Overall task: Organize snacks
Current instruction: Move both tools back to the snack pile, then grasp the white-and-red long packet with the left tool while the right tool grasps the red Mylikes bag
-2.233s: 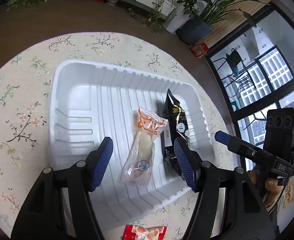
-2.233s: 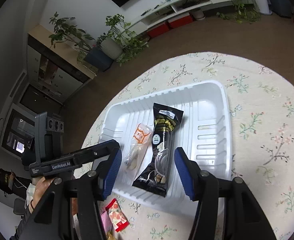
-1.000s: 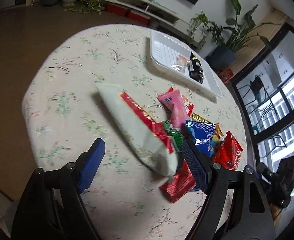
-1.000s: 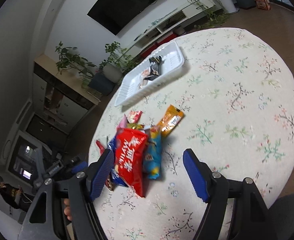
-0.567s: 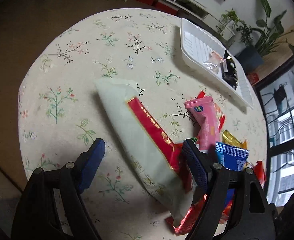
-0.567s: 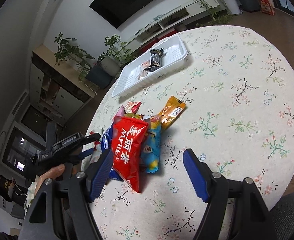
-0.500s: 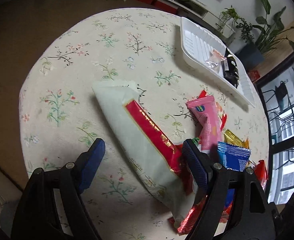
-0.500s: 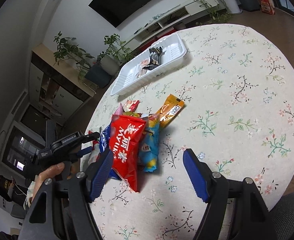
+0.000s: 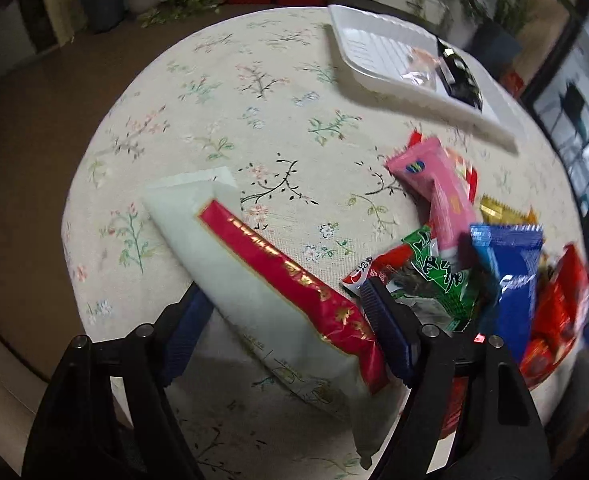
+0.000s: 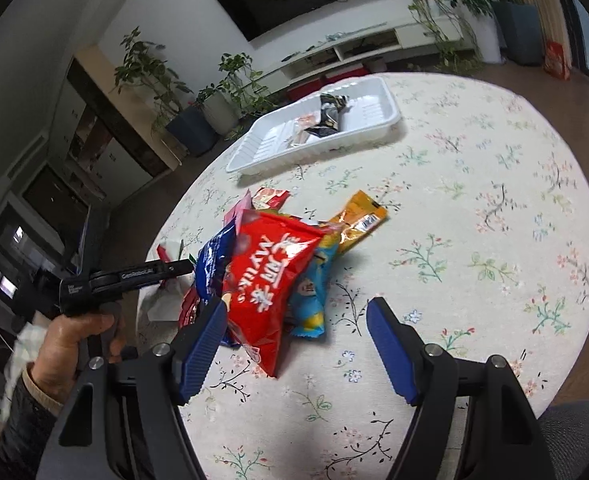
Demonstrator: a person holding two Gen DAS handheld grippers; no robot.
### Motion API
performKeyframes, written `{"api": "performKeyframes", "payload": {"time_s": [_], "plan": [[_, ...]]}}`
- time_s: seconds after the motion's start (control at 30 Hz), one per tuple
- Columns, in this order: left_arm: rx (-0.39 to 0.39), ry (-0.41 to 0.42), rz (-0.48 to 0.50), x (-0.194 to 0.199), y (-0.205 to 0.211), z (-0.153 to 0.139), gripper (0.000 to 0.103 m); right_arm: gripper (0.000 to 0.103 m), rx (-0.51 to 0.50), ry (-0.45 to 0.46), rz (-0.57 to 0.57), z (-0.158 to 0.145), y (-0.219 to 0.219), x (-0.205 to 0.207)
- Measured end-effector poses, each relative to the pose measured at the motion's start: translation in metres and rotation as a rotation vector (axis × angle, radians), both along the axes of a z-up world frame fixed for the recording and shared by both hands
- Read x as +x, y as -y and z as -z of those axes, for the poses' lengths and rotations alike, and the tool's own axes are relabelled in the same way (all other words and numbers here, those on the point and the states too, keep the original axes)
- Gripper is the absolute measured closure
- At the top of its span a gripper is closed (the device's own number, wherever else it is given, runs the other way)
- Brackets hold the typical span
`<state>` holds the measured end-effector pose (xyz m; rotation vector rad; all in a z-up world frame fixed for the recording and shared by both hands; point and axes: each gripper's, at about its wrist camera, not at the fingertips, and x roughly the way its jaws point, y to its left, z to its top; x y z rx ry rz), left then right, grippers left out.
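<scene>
My left gripper (image 9: pixel 286 320) is open, its jaws on either side of a long pale packet with a red band (image 9: pixel 262 280); I cannot tell if they touch it. A pile of snacks lies to its right: a pink packet (image 9: pixel 438 188), a green one (image 9: pixel 434 280), a blue one (image 9: pixel 510 268). My right gripper (image 10: pixel 296 334) is open and empty, just in front of a big red bag (image 10: pixel 274 268) and a light blue packet (image 10: pixel 310 292). The white tray (image 10: pixel 358 136) at the far side holds a black packet (image 10: pixel 330 114) and a clear one (image 9: pixel 414 68).
An orange packet (image 10: pixel 360 216) lies right of the pile. The round table (image 10: pixel 474 220) has a floral cloth and drops off all round. The left gripper also shows in the right wrist view (image 10: pixel 174 268), held by a hand. Plants and a TV shelf stand behind.
Both grippers have come away from the tray to the snack pile. In the last half second the left gripper has dropped lower, astride the long pale packet; the right has edged closer to the red bag.
</scene>
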<state>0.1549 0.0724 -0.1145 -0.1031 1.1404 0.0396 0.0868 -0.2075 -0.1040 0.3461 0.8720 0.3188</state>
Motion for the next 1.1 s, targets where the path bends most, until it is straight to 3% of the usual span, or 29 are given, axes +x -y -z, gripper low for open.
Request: {"api": "performKeyframes", "payload": {"time_s": [0.13, 0.27, 0.4, 0.53, 0.73, 0.8, 0.83, 0.9, 0.97, 1.0, 1.1], "plan": [[0.058, 0.009, 0.039, -0.003, 0.004, -0.002, 0.028, 0.029, -0.044, -0.002, -0.025, -0.003, -0.019, 0.002], [0.003, 0.007, 0.038, -0.007, -0.004, 0.001, 0.029, 0.033, -0.008, -0.031, -0.034, -0.001, -0.033, 0.012], [-0.076, 0.023, -0.001, -0.009, -0.02, 0.0, 0.03, 0.039, -0.033, -0.049, -0.026, 0.003, -0.046, 0.024], [-0.116, 0.036, -0.025, -0.01, -0.031, 0.0, 0.033, 0.053, -0.062, -0.085, -0.024, 0.01, -0.053, 0.034], [-0.079, 0.023, -0.033, -0.006, -0.031, 0.002, 0.034, 0.054, -0.046, -0.108, -0.031, 0.014, -0.053, 0.041], [-0.072, 0.019, -0.035, -0.007, -0.029, 0.001, 0.034, 0.058, -0.045, -0.105, -0.048, 0.014, -0.055, 0.042], [-0.078, 0.023, -0.036, -0.008, -0.029, 0.001, 0.035, 0.066, -0.046, -0.102, -0.058, 0.014, -0.056, 0.042], [-0.085, 0.032, -0.035, -0.011, -0.03, 0.0, 0.043, 0.073, -0.044, -0.099, -0.074, 0.014, -0.058, 0.04], [-0.088, 0.032, -0.034, -0.013, -0.031, -0.001, 0.069, 0.074, -0.04, -0.091, -0.079, 0.013, -0.057, 0.038], [-0.086, 0.031, -0.034, -0.014, -0.031, -0.002, 0.075, 0.075, -0.034, -0.091, -0.078, 0.014, -0.055, 0.037], [-0.087, 0.021, -0.011, -0.016, -0.03, -0.002, 0.078, 0.076, -0.005, -0.091, -0.07, 0.013, -0.05, 0.034]]}}
